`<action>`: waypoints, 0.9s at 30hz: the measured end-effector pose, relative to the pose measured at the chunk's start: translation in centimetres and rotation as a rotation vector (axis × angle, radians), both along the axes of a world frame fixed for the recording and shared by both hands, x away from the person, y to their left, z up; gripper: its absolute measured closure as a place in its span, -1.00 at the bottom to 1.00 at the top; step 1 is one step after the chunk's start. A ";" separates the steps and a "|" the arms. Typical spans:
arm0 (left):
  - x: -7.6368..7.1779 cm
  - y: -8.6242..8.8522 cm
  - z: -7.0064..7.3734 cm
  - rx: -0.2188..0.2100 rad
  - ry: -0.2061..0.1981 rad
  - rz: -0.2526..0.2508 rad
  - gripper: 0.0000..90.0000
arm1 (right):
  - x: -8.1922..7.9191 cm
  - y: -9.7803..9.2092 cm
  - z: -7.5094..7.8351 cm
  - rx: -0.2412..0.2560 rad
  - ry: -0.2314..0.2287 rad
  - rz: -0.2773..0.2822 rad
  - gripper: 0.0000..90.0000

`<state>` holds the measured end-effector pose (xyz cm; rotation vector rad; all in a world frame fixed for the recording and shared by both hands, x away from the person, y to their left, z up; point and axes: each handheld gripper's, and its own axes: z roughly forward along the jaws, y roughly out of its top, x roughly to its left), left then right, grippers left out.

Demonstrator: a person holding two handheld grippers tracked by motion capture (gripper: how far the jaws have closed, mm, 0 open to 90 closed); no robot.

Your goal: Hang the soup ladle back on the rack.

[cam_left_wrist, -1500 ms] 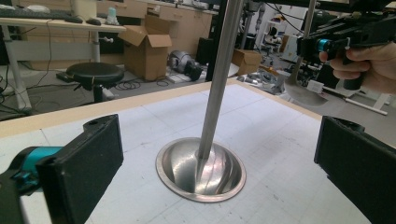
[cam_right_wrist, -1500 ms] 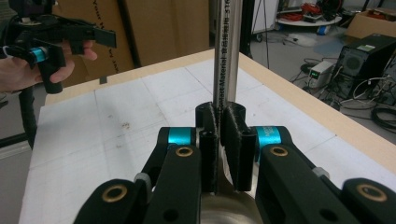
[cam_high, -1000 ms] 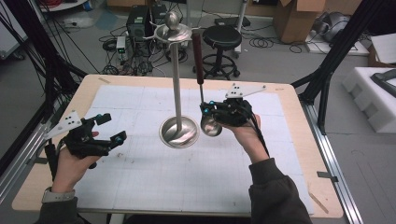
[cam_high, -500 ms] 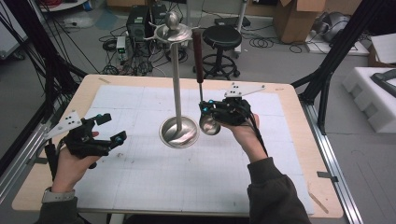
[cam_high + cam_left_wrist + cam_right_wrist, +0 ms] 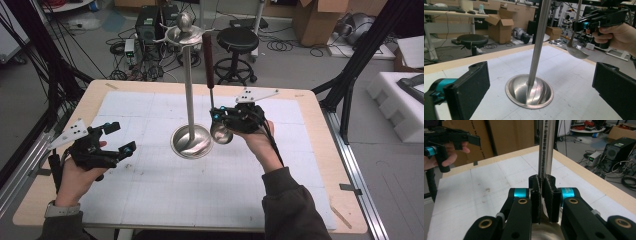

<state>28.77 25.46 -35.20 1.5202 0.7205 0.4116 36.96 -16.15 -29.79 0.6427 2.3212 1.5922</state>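
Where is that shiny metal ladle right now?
In the high view the shiny metal ladle with the dark handle hangs upright in the right gripper, just right of the tall steel stand's round base, above the white mat.

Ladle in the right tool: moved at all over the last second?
No. In the high view the ladle, held by the right tool, sits just right of the steel stand's base, as it did before.
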 end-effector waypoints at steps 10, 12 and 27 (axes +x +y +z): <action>-0.1 -0.2 0.1 0.000 -0.011 -0.025 -0.96 | 0.3 0.9 -0.3 -0.012 0.017 0.004 0.87; -0.2 -0.3 0.1 -0.002 -0.013 -0.030 -0.96 | 0.3 1.0 -0.3 -0.013 0.013 0.006 0.87; -0.1 -0.5 0.0 0.010 -0.001 -0.032 -0.96 | 0.1 1.5 -0.4 -0.002 -0.024 -0.002 0.72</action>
